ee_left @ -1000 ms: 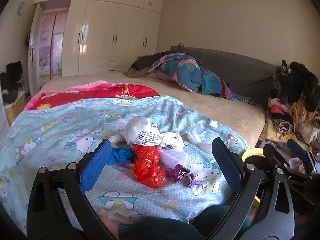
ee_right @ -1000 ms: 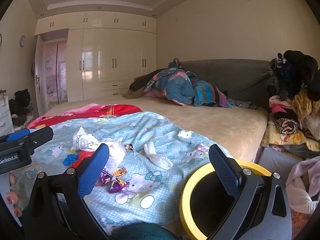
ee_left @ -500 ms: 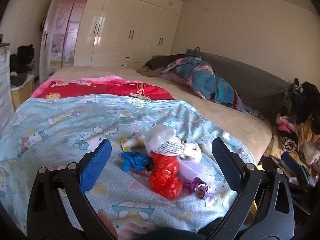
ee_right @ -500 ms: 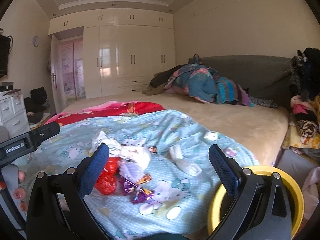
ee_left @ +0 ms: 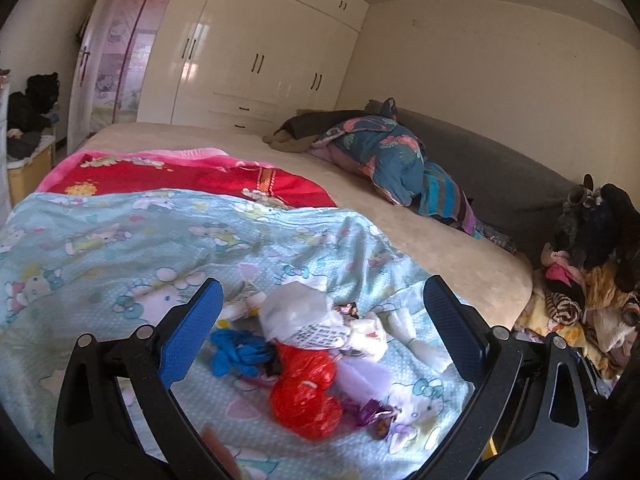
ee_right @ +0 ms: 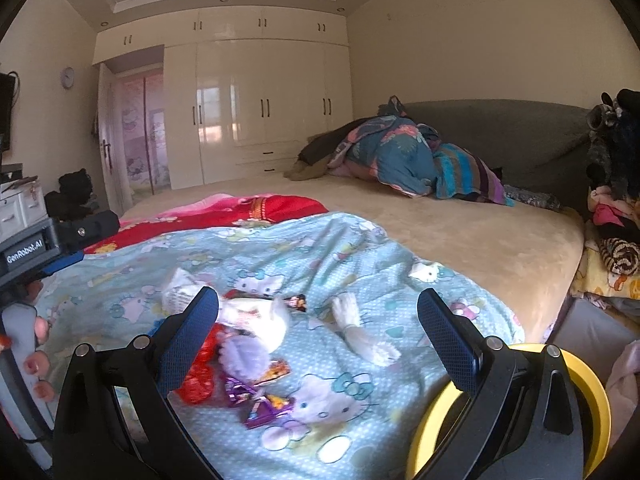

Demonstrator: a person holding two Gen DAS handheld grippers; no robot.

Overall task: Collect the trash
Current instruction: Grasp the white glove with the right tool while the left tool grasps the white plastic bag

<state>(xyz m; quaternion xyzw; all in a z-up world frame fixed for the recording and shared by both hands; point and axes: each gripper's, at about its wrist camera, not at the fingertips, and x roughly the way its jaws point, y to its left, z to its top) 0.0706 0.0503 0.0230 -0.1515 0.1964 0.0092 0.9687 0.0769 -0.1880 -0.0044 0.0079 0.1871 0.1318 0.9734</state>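
Trash pile on bed, both grippers released.
Left gripper [ee_left: 322, 330] and right gripper [ee_right: 318, 334] hover spread wide, empty, above the trash pile [ee_left: 310, 354] on the blanket [ee_left: 120, 248]; yellow bin [ee_right: 588, 392] beside the bed.

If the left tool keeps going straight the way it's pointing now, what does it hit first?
Most likely the trash pile on the blue quilt: the open left tool frames the white bag, with the red bag just below it. Depth is hard to judge through the fisheye, so the red bag could come first.
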